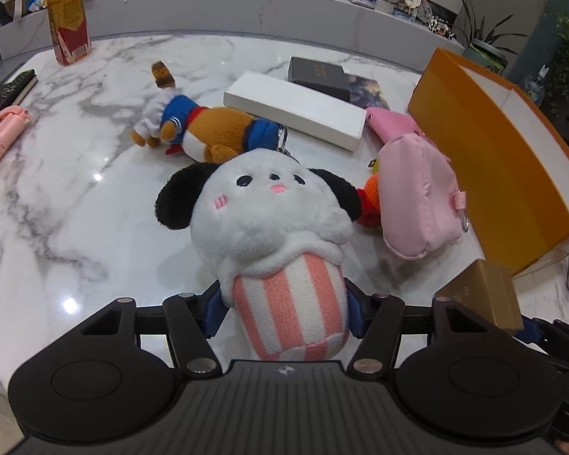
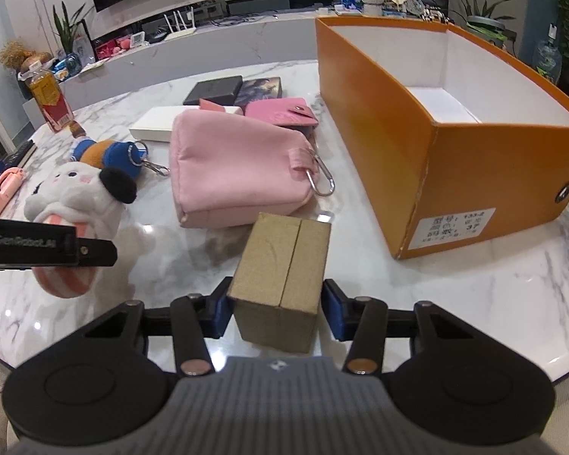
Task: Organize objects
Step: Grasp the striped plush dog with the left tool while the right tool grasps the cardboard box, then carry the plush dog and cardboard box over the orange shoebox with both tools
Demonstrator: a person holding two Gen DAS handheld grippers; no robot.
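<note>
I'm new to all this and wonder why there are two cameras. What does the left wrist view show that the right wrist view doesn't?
Only the left wrist view shows the white plush dog's face and the orange knitted toy behind the pink pouch.

Only the right wrist view shows the orange box's white interior, its label, and the pouch's carabiner.

Both show the plush dog, pink pouch, cardboard box, and white box.

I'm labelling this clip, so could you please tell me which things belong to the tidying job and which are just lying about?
Job in hand:
left gripper shut on white plush toy
right gripper shut on cardboard box
orange box, open
pink pouch

Lying about:
drink bottle
potted plant
</note>
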